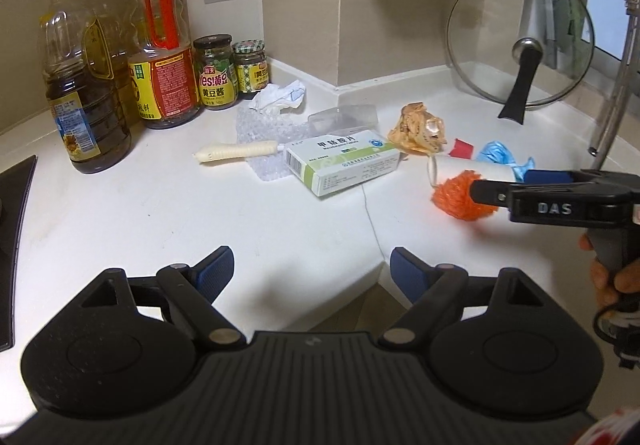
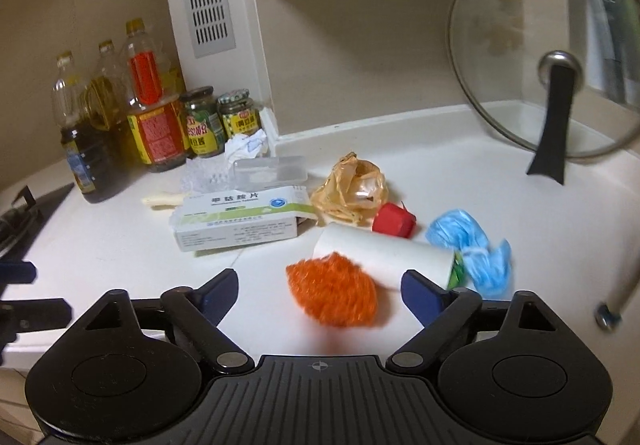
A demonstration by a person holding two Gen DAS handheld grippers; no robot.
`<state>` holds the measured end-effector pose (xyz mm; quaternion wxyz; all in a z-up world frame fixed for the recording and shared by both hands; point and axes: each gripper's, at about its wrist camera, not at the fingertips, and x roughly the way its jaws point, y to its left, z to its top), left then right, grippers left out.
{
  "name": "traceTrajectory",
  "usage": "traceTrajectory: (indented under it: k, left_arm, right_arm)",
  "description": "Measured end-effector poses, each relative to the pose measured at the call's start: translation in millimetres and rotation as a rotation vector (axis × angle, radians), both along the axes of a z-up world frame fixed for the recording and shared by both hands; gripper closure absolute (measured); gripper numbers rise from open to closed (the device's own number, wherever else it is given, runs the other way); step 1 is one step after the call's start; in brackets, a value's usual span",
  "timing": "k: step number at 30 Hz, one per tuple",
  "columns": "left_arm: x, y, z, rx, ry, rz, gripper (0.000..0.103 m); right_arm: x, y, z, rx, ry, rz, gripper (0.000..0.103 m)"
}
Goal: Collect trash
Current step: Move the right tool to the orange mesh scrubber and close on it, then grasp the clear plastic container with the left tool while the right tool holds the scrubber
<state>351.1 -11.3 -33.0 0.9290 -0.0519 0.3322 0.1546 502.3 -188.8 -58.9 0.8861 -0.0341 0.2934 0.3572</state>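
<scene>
An orange mesh ball [image 2: 332, 293] lies on the white counter [image 2: 120, 245] between the fingers of my right gripper [image 2: 320, 291], which is open, and its pads are clear of the ball. Behind the ball lie a white paper roll [image 2: 380, 253], a red wrapper [image 2: 394, 221], a blue plastic bag [image 2: 468, 245], a tan plastic bag [image 2: 352, 189] and a medicine box [image 2: 240, 221]. My left gripper [image 1: 312, 271] hangs open and empty over the counter's front edge. In its view the right gripper [image 1: 500, 184] reaches in from the right around the mesh ball [image 1: 460, 197].
Oil bottles [image 1: 88, 93] and sauce jars [image 1: 214, 73] stand at the back left, with crumpled paper [image 1: 280, 95], bubble wrap [image 1: 264, 133], a clear plastic box [image 1: 344, 117] and a cream ribbed stick [image 1: 236, 151] nearby. A glass lid [image 1: 520, 45] leans at the back right. The stove edge [image 1: 12, 237] is at left.
</scene>
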Motion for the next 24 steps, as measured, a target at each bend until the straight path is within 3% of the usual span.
traceTrajectory:
  k: [9,12,18,24]
  left_arm:
    - [20,16,-4,-0.012,0.006,0.003,0.019]
    - [27,22,-4,-0.020,0.003,-0.014,0.019]
    - [50,32,-2,-0.033,-0.005,-0.068,0.019]
    - [79,50,1,-0.058,-0.024,-0.137,0.019]
  right_arm:
    - [24,23,-28,-0.078,0.032,0.026,0.030]
    - [25,25,-30,-0.083,0.047,0.028,0.046]
    - [23,22,-22,-0.052,0.059,0.021,0.062]
    - [21,13,6,0.031,0.035,-0.029,0.065]
